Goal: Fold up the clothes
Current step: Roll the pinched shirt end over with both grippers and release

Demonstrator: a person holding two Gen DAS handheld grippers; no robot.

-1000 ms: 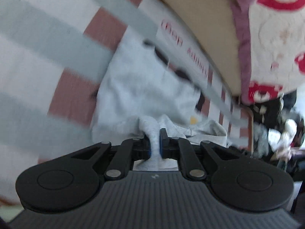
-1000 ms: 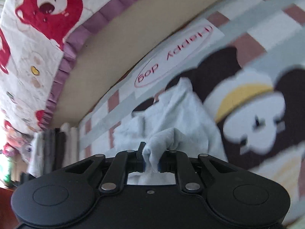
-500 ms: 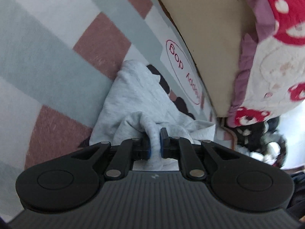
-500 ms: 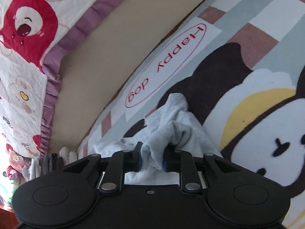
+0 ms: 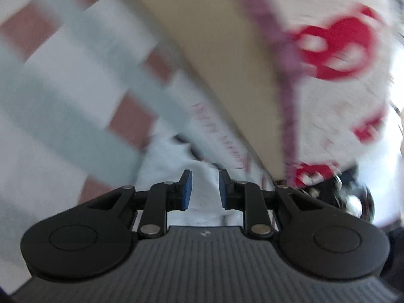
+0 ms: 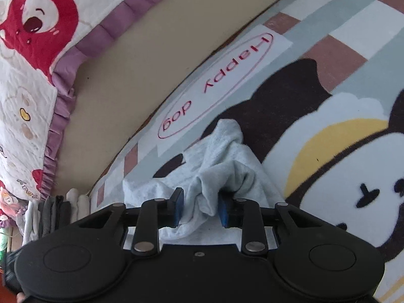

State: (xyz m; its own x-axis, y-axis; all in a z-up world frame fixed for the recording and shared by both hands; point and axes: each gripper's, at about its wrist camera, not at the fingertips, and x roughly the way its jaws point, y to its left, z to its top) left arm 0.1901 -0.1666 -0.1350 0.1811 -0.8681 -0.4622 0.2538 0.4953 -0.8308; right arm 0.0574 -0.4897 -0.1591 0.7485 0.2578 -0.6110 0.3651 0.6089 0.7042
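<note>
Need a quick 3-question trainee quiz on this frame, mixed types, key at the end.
1. True or false: the pale grey garment lies on the cartoon-dog rug.
2. Which words are printed in the red oval on the rug?
A. Happy dog
B. Good boy
C. Sweet home
3. Fill in: in the right wrist view, a bunched fold of the garment stands between the blue pads of the ____ gripper.

Key
1. True.
2. A.
3. Right: the right gripper is opening with cloth still between its fingers.
</note>
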